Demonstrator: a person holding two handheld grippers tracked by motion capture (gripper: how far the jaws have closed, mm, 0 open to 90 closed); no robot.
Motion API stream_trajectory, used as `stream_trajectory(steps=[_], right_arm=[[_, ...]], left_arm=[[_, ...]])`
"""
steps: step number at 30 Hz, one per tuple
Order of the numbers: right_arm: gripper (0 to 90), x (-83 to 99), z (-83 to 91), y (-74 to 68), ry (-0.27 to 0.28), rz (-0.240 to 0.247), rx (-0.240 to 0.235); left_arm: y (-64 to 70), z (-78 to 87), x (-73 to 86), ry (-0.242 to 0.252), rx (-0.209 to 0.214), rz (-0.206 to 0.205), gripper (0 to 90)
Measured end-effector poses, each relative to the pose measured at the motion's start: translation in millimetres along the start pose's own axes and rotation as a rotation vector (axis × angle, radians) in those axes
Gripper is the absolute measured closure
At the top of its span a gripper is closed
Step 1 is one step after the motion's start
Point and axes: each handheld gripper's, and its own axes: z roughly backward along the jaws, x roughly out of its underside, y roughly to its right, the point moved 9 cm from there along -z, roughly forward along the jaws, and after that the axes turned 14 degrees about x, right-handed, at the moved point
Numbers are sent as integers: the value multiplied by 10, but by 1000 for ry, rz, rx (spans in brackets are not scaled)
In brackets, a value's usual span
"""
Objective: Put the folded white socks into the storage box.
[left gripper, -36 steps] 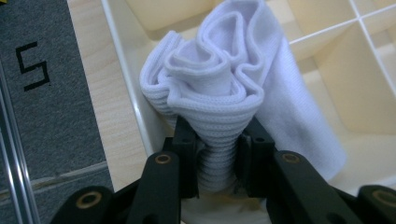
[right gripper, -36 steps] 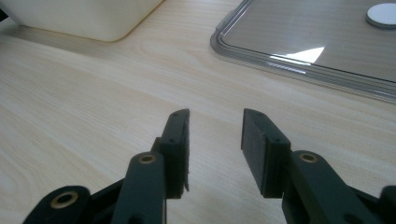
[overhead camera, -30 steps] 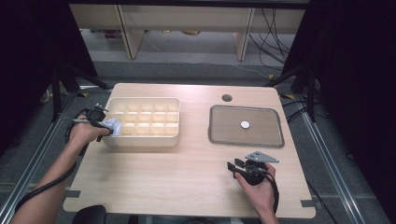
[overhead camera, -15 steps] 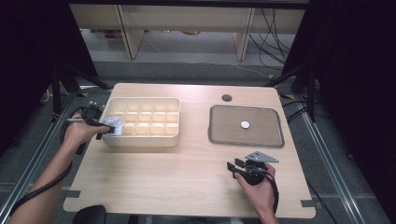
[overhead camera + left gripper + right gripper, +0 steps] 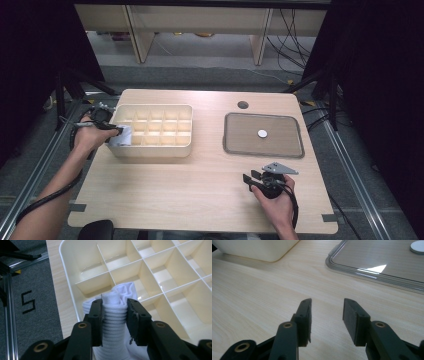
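A cream box [image 5: 150,146] divided into several compartments stands on the left half of the table. My left gripper [image 5: 116,131] is shut on a rolled white sock [image 5: 115,310] and holds it over the box's near-left corner compartment [image 5: 95,285]. The sock [image 5: 121,136] shows white at that corner in the high view. My right gripper [image 5: 250,180] rests low over bare wood near the front right, open, with nothing between its fingers [image 5: 305,317].
A grey tray [image 5: 235,145] lies at the right with a small white disc [image 5: 262,133] in it; its rim [image 5: 372,276] runs ahead of my right gripper. A dark round hole [image 5: 243,105] sits in the tabletop behind the tray. Metal frame rails flank the table.
My left gripper has moved with the sock from beside the box's left wall to over its near-left corner. The right gripper has stayed still.
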Motion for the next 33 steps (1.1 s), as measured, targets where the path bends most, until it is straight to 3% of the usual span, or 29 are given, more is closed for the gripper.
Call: stream_trajectory(steps=[9, 12, 16, 19, 22, 25, 27, 28, 33], right_arm=[[596, -7, 4, 2, 6, 5, 6], [597, -7, 5, 10, 8, 5, 16], [598, -2, 2, 12, 8, 12, 6], [598, 2, 25, 45, -1, 20, 35], [598, 0, 20, 39, 0, 22, 27], [599, -1, 12, -1, 3, -6, 10], [599, 15, 33, 4, -18, -21, 30], [599, 1, 25, 41, 1, 22, 31], [600, 6, 21, 34, -5, 19, 27]], left_arm=[[24, -82, 49, -63, -26, -87, 761], [39, -92, 66, -80, -33, -93, 771], [35, -105, 97, -93, -29, -85, 780], [46, -120, 122, -96, -39, -85, 785], [43, -115, 149, -126, -46, -86, 787], [47, -140, 162, -122, -45, -66, 791], [44, -155, 185, -126, -41, -66, 793], [41, -153, 190, -129, -39, -61, 794], [24, -156, 212, -141, -27, -43, 798]])
